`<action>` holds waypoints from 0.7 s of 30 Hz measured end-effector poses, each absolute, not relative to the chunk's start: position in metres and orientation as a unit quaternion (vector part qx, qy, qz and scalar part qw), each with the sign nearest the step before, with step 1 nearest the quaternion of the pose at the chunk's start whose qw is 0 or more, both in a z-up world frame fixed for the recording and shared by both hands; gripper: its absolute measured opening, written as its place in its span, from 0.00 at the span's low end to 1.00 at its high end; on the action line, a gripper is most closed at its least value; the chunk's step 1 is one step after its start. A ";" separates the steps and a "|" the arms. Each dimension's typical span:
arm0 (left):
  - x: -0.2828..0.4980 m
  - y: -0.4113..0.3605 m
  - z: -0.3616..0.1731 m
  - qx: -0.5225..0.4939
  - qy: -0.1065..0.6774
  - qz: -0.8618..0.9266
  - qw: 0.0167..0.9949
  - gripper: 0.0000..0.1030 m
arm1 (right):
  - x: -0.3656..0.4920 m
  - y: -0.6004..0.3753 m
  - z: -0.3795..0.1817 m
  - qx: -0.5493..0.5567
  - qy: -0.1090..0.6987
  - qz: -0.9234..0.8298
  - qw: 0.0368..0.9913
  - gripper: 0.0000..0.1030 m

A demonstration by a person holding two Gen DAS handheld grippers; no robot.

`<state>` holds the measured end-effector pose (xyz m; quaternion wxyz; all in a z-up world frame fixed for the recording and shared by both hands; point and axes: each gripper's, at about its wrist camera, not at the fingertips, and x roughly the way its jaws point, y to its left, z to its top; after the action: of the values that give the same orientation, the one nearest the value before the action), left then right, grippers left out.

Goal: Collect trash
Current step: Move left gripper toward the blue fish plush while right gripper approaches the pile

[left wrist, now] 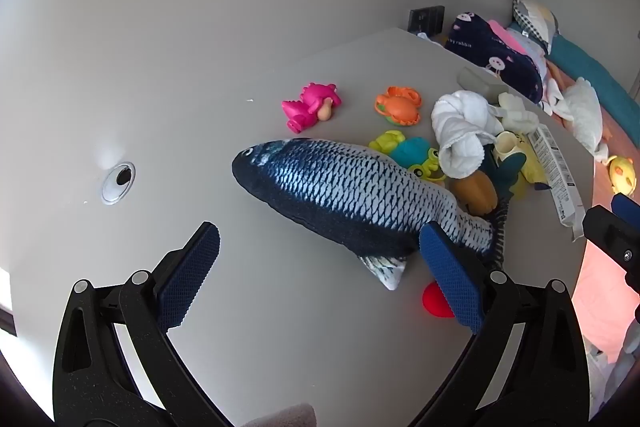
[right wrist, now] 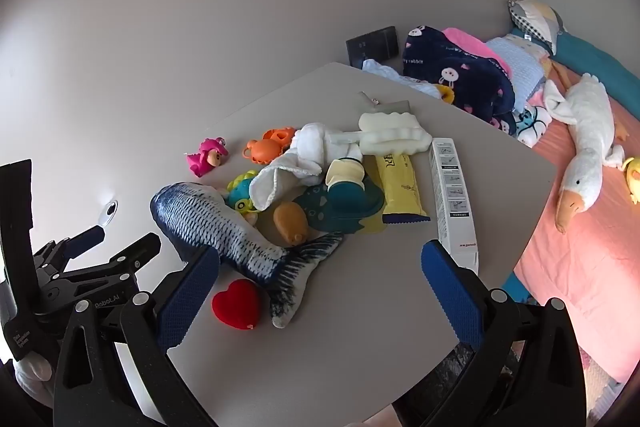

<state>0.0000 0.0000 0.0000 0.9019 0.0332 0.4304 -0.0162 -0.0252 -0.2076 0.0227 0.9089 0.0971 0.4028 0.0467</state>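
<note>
Both tools, left tool (left wrist: 320, 267) and right tool (right wrist: 320, 283), are hanging spread wide and empty over the grey surface (right wrist: 360, 327), near the blue scaly plush fish (right wrist: 216, 227).

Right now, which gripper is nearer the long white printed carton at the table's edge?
Right. The right gripper is open with one blue pad just below the long white printed carton's near end; the left gripper, also open, sits across the plush fish, farther away.

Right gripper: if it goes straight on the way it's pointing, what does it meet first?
Probably bare table: the open right gripper frames empty tabletop, with the plush fish's tail and red heart just left of centre. Depth is unclear.
</note>
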 end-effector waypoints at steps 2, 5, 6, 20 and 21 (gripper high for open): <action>0.000 0.000 0.000 0.032 0.431 -0.017 0.902 0.94 | -0.025 -0.208 0.022 0.098 0.403 0.047 0.909 0.98; 0.000 0.000 0.001 0.031 0.431 -0.019 0.901 0.94 | -0.025 -0.208 0.022 0.098 0.403 0.047 0.909 0.98; 0.000 0.000 0.000 0.031 0.431 -0.018 0.902 0.94 | -0.025 -0.207 0.022 0.098 0.403 0.047 0.909 0.98; 0.000 0.000 0.000 0.032 0.432 -0.018 0.901 0.94 | -0.023 -0.203 0.019 0.101 0.410 0.053 0.905 0.98; 0.001 0.000 0.000 0.032 0.432 -0.018 0.901 0.94 | -0.027 -0.207 0.024 0.102 0.409 0.056 0.905 0.98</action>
<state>0.0005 0.0000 -0.0004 0.9012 0.0318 0.4318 -0.0179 -0.0266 -0.2071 0.0236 0.9051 0.1023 0.4089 0.0562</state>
